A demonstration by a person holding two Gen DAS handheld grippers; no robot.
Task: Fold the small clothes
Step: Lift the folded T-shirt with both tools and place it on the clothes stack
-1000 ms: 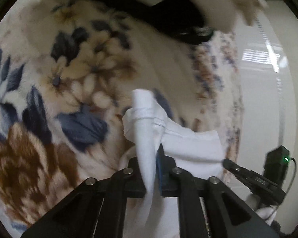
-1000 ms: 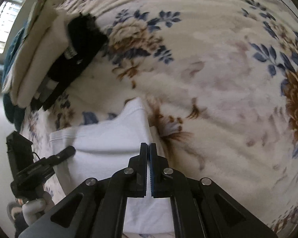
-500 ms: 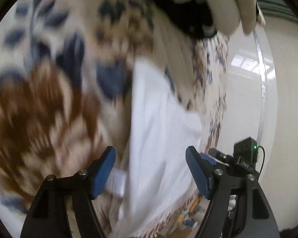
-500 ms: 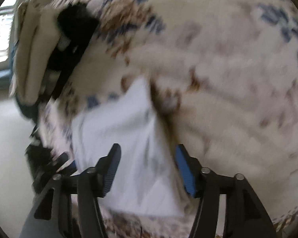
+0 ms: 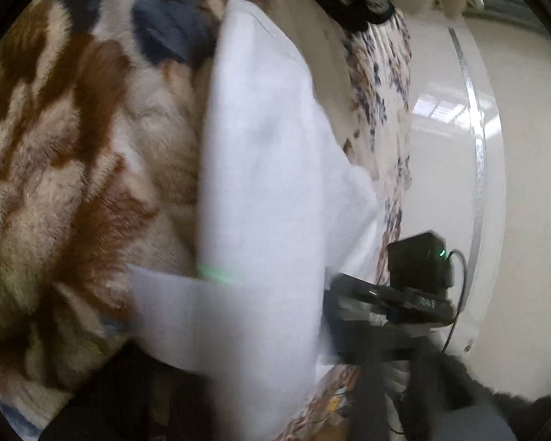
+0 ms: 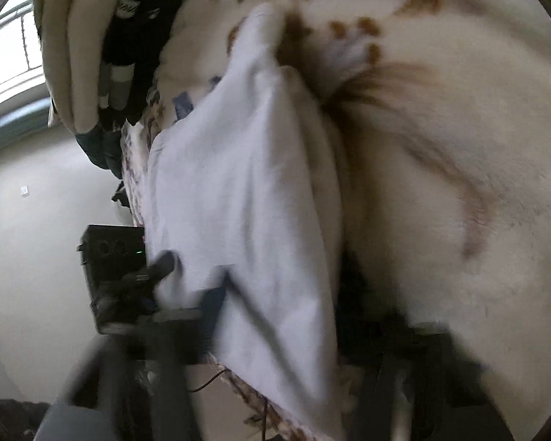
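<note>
Since a second ago we let go of the shirt (image 5: 260, 191) and dropped low; it lies on the blanket (image 5: 55, 183), long axis running away from us. Both grippers' jaws blur; we cannot tell their width.

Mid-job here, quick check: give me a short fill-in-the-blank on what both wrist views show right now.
1. The garment lying on the floral blanket is ____ in colour.
2. In the left wrist view, the small light on the black box glows ____.
3. In the right wrist view, daylight enters through a ____ at the upper left.
4. The stack of folded clothes sits at the ____ of that view.

Missing words: white; green; window; top
</note>
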